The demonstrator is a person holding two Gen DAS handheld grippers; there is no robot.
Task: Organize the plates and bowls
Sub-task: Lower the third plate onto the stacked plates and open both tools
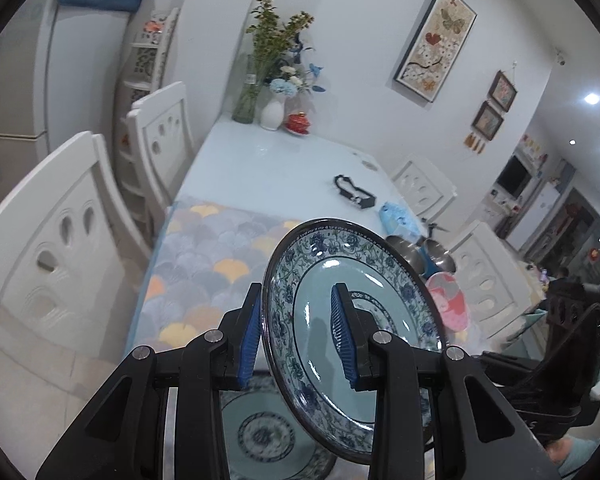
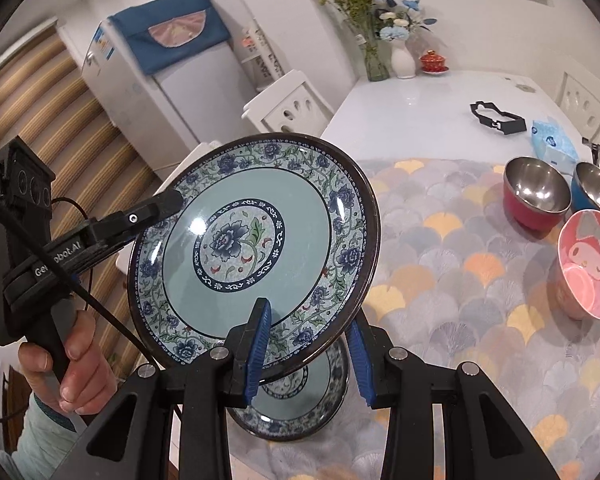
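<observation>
Left gripper (image 1: 300, 332): jaws clamped on rim of floral plate (image 1: 352, 320), held tilted above second plate (image 2: 300, 396). Right gripper (image 2: 308, 348): jaws straddle the same rim; contact unclear. Surface: scallop-pattern mat (image 2: 440, 248) on white table (image 1: 268, 164). Right view only: red bowl (image 2: 536, 196), blue bowl (image 2: 596, 188), pink bowl (image 2: 588, 264), fridge (image 2: 160, 80).

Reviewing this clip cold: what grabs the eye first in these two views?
A blue floral plate held tilted in the air fills both views, pinched at its rim by the left gripper, with the right gripper straddling its near edge. A matching plate lies below on the scallop-patterned mat, with a pink cartoon bowl to the right.
</observation>
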